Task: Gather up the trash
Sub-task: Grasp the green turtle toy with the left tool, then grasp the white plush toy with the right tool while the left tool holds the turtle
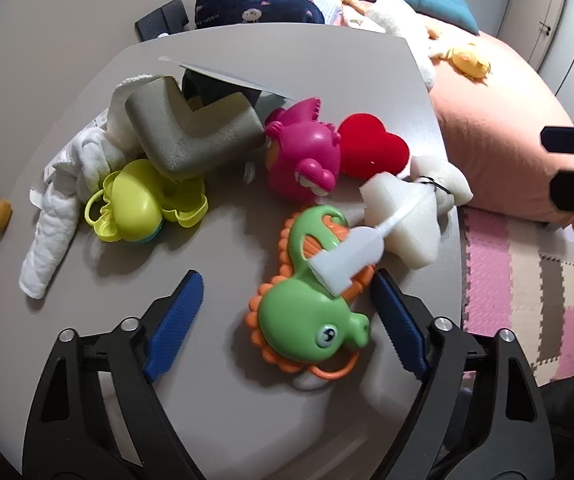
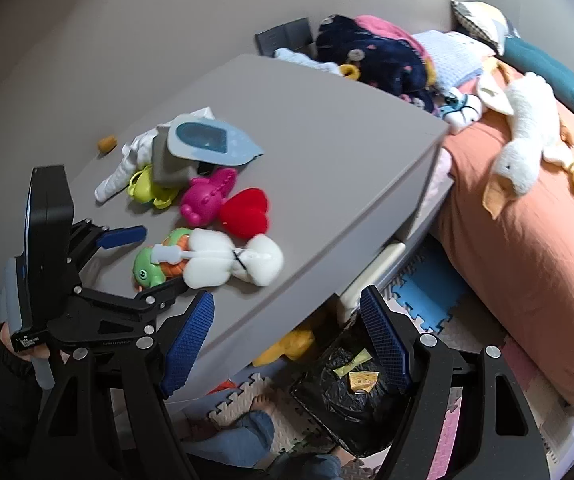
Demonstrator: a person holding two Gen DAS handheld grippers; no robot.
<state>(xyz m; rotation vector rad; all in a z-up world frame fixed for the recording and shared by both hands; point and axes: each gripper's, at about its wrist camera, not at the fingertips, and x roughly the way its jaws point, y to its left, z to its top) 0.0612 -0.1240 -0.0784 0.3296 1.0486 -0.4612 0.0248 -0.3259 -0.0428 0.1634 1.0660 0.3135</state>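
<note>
The counter (image 1: pixel 67 60) carries a heap of toys and, mixed in, what I judge to be the trash: a white foam block (image 1: pixel 403 220), a clear plastic tube (image 1: pixel 351 256) lying across the green dino (image 1: pixel 311 320), and a crumpled tissue (image 1: pixel 71 184). The black bag (image 2: pixel 347 400) sits on the floor below the counter edge. Left tongs (image 1: pixel 287 320) are spread, straddling the dino and tube end, pinching nothing; contact is unclear in the blur. Right tongs (image 2: pixel 287 336) hang spread and empty over the bag. Step in hand: reaching for a piece. Next: close on the tube alone, not the toy.
</note>
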